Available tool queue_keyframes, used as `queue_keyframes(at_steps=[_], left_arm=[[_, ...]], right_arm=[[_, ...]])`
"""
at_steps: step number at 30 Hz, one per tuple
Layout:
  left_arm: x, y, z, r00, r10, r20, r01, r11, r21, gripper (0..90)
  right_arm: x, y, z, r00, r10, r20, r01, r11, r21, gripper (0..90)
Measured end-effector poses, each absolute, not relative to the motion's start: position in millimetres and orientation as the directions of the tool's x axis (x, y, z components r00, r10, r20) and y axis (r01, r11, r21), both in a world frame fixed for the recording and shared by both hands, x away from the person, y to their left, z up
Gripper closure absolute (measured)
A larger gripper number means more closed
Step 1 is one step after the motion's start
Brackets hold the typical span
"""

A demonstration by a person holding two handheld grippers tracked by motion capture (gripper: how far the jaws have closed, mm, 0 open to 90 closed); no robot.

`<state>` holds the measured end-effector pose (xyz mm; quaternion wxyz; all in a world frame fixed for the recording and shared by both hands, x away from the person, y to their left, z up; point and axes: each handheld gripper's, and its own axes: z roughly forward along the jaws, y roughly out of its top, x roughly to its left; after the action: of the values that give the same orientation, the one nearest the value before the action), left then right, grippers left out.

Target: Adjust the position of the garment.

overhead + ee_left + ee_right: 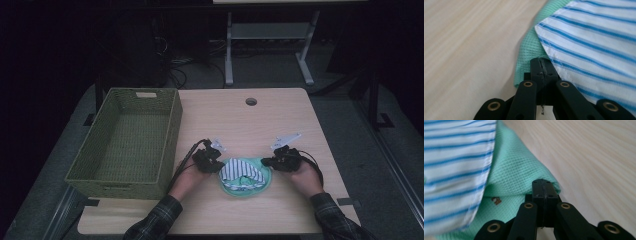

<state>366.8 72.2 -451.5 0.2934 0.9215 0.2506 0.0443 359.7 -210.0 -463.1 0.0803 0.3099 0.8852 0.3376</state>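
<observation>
On the wooden table (280, 120), a small folded heap of cloth lies between the two grippers: a green cloth (260, 186) beneath a blue-striped cloth (241, 170). The left gripper (217, 166), at the heap's nine o'clock side, has its jaws pressed together, pinching the edge where the two cloths meet. The right gripper (266, 162), at three o'clock, is likewise clamped tight on the green cloth's edge. A woven basket (172, 131) stands at the table's nine o'clock.
</observation>
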Motion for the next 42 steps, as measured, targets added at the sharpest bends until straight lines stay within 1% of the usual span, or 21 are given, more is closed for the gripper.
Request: queue_keyframes(at_steps=[8,10,15,17,20,21,24,28,31,34,38,42], left_arm=[[389.6,57.6,-452.3,0.882,0.468,-0.055,0.413,-0.712,0.568,89.7],[394.8,54.0,-452.1,0.888,0.458,-0.044,0.399,-0.721,0.567,89.7],[404.8,44.9,-452.5,0.887,0.460,-0.047,0.400,-0.713,0.576,89.7],[407.4,44.8,-450.3,0.883,0.466,-0.053,0.404,-0.700,0.589,89.4],[408.2,53.2,-440.4,0.879,0.473,-0.060,0.405,-0.675,0.617,88.9],[407.4,56.8,-436.5,0.877,0.477,-0.054,0.402,-0.669,0.626,88.8],[399.3,67.1,-424.2,0.867,0.493,-0.073,0.415,-0.632,0.654,88.8],[379.3,75.8,-411.7,0.858,0.506,-0.085,0.417,-0.591,0.691,88.0],[370.3,81.1,-403.6,0.868,0.494,-0.050,0.388,-0.612,0.690,82.7],[368.1,86.3,-399.6,0.860,0.506,-0.061,0.397,-0.590,0.703,81.2],[357.2,90.1,-398.8,0.861,0.495,-0.120,0.426,-0.570,0.702,89.5],[332.6,89.3,-403.9,0.873,0.466,-0.141,0.425,-0.588,0.688,89.6]], right_arm=[[338.4,-218.9,-462.3,-0.802,0.593,0.072,0.494,0.590,0.639,89.9],[332.2,-219.6,-462.2,-0.806,0.587,0.076,0.492,0.593,0.638,89.9],[316.7,-217.2,-463.3,-0.827,0.553,0.099,0.477,0.599,0.644,89.9],[312.5,-216.0,-462.2,-0.834,0.543,0.095,0.468,0.606,0.643,89.8],[312.5,-218.1,-456.3,-0.833,0.542,0.107,0.462,0.578,0.672,89.8],[313.9,-219.2,-453.4,-0.831,0.547,0.104,0.460,0.570,0.681,89.8],[321.0,-221.8,-447.2,-0.818,0.567,0.100,0.464,0.546,0.698,89.8],[334.6,-222.1,-449.4,-0.805,0.588,0.077,0.462,0.540,0.704,89.8],[343.8,-220.7,-450.5,-0.793,0.604,0.080,0.474,0.529,0.704,89.8],[353.2,-217.0,-451.7,-0.790,0.608,0.080,0.477,0.526,0.704,89.8],[364.5,-208.7,-458.0,-0.789,0.608,0.082,0.486,0.538,0.689,89.8],[367.3,-205.0,-463.2,-0.796,0.600,0.085,0.490,0.555,0.671,89.8]])
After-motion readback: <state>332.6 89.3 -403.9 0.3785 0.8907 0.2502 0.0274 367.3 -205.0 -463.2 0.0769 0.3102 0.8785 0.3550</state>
